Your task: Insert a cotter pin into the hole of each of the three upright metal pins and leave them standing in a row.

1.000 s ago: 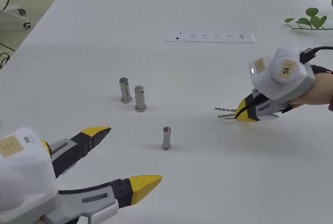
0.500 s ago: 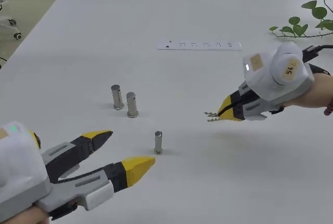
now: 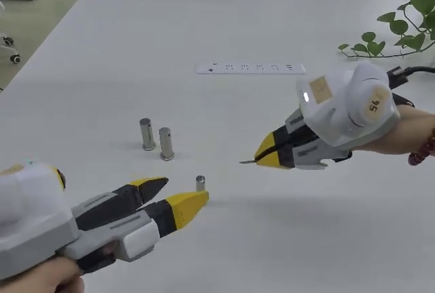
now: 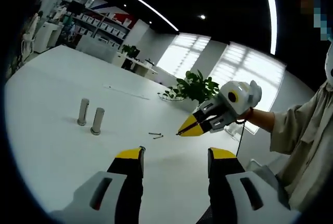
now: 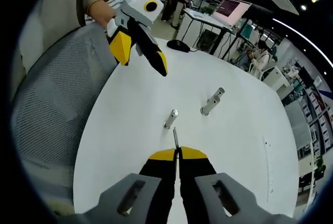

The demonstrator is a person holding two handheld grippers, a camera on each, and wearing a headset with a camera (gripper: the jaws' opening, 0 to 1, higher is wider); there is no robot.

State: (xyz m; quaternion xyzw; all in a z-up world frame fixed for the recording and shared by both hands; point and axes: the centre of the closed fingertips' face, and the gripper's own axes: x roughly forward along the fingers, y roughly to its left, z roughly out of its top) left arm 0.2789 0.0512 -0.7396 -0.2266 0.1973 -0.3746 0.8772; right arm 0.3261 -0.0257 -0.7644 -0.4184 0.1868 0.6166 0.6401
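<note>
Evidently an insertion is in hand: the right gripper [image 3: 262, 158], clenched on a cotter pin [image 3: 246, 162], has the nearest metal pin [image 3: 200, 183] just ahead. The left gripper [image 3: 178, 194], jaws apart, sits beside it. Next, probably steady that pin and line up its hole.

Left tongs [image 3: 186, 189] spread open; right tongs [image 3: 262, 156] pinched on cotter pin [image 5: 175, 135]

Metal pins [image 3: 165, 143]: three, all upright. Cotter pins: three counted. One cotter pin [image 3: 247, 162] sits between the fingers [image 3: 273, 151] of the right gripper [image 3: 259, 158]. What appear to be two loose cotter pins [image 4: 154, 135] lie on the counter [image 3: 306, 238]. Grippers: two, counting the left gripper [image 3: 185, 190]. Power strip [image 3: 250, 69]: one. Plant [image 3: 401, 14]: one.
</note>
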